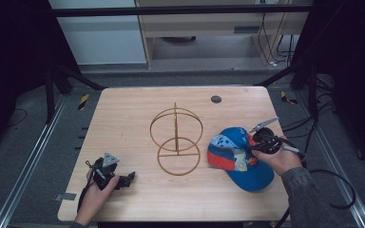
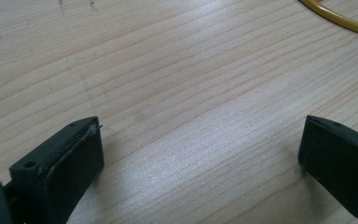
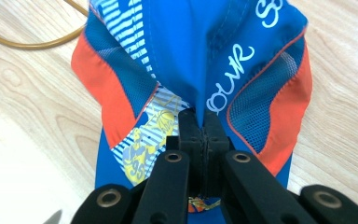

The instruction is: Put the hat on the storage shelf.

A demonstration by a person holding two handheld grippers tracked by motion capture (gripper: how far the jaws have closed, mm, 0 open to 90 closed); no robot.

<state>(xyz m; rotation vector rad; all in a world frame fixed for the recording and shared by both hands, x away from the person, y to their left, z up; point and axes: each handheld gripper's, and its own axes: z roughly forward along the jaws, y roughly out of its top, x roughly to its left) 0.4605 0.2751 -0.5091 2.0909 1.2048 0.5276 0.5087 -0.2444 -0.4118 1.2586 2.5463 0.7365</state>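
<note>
A blue cap (image 1: pixel 237 160) with orange panels and white lettering lies on the right side of the wooden table (image 1: pixel 123 118). My right gripper (image 1: pixel 253 149) comes at it from the right. In the right gripper view its jaws are pressed together on a fold of the cap (image 3: pixel 191 46) at the crown, so the right gripper (image 3: pixel 203 119) is shut on the fabric. My left gripper (image 1: pixel 127 178) rests low near the table's front left. Its jaws stand wide apart over bare wood in the left gripper view, and the left gripper (image 2: pixel 200 154) holds nothing.
A golden wire stand (image 1: pixel 176 141) of rings on an upright rod stands at the table's middle, just left of the cap. Its base ring (image 2: pixel 340 18) shows ahead of the left gripper, and the ring (image 3: pixel 28 42) curves past the cap's far left. A dark grommet (image 1: pixel 216 99) sits at the back.
</note>
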